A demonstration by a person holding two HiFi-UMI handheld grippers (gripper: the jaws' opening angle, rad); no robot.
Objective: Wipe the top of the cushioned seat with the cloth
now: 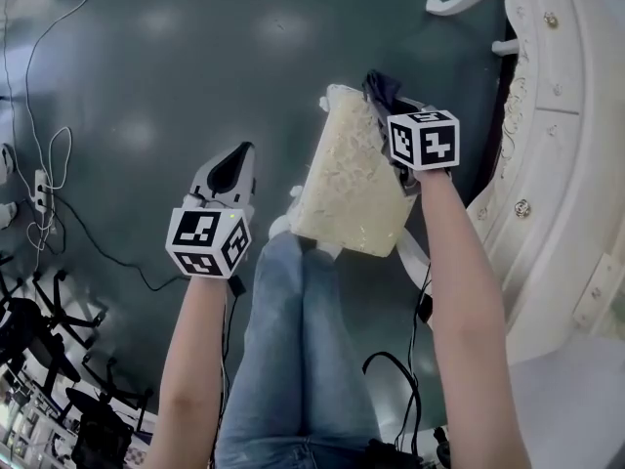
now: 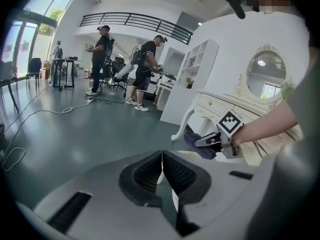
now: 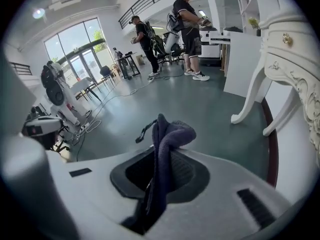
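The cushioned seat is a cream pad on a white-legged stool, just past the person's knees. My right gripper hovers at its far right corner, shut on a dark purple cloth that bunches up out of the jaws. In the right gripper view the cloth fills the space between the pads of the right gripper. My left gripper is left of the seat over the bare floor, apart from it, jaws together with nothing in them. The left gripper view also shows the right gripper with the cloth.
A white carved dressing table stands close on the right, its oval mirror above. Cables trail over the dark green floor at left, with black equipment at lower left. Two people stand far back near a white shelf.
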